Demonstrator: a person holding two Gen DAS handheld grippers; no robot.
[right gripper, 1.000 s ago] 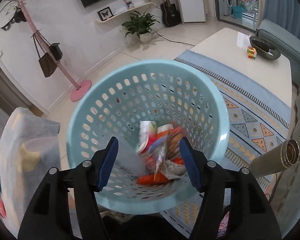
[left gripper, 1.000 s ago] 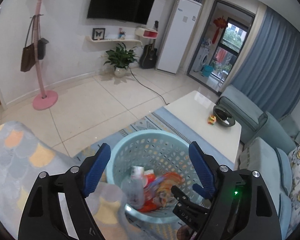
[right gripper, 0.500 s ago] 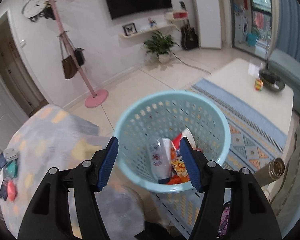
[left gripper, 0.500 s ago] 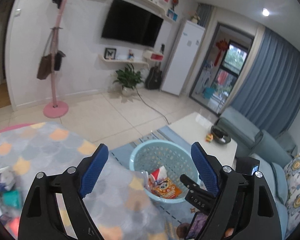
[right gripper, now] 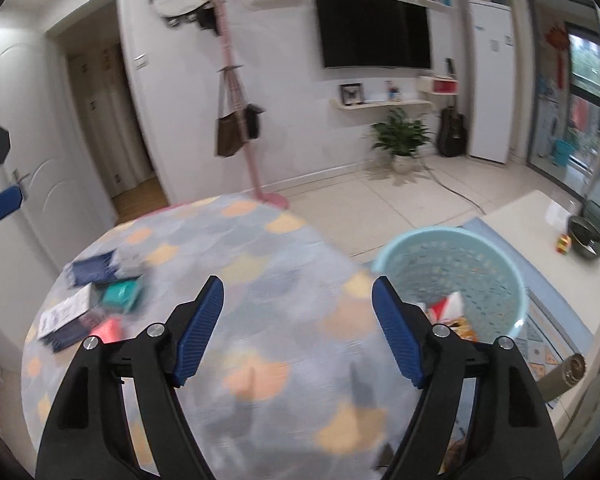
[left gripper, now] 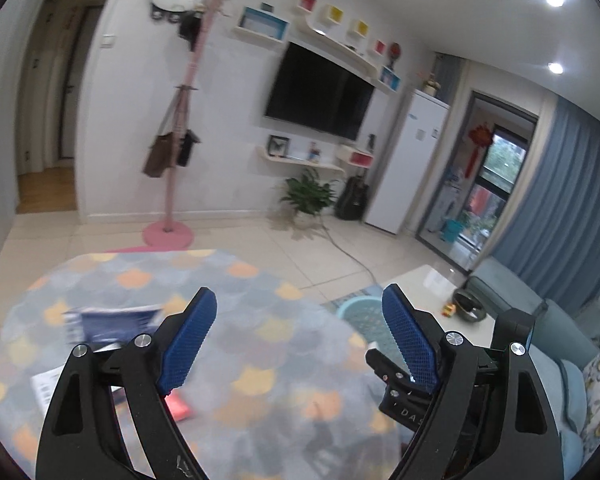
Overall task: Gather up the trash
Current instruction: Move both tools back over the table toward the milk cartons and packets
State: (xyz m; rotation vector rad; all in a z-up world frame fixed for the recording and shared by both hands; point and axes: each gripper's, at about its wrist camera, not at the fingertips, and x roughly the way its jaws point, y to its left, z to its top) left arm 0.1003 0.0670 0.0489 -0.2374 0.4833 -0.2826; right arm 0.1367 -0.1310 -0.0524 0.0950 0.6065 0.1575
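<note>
Both cameras now look out over the round table (right gripper: 260,264) instead of down into the light-blue basket (right gripper: 496,276); one second ago the basket filled each view, and now it sits low at the right of the right wrist view and only its rim shows past the table edge in the left wrist view. This indicates that the deposit step is complete and the hands are returning for more trash

Left side of the table: a blurred cluster of flat items (right gripper: 92,300) lies on the patterned cloth, including dark blue packets, a teal piece, a white printed sheet and a red piece. These are probably the remaining trash, but blur prevents exact identification

Centre: the left gripper (left gripper: 296,344) stands wide with nothing between its blue pads. The right gripper (right gripper: 298,330) is opening, also with nothing between its pads

Right side: the basket stands on the floor rug just beside the table and holds colourful wrappers (right gripper: 452,312). A white coffee table (right gripper: 540,216) lies beyond it

Judgement: next, each gripper needs to descend toward the left-hand cluster
</note>
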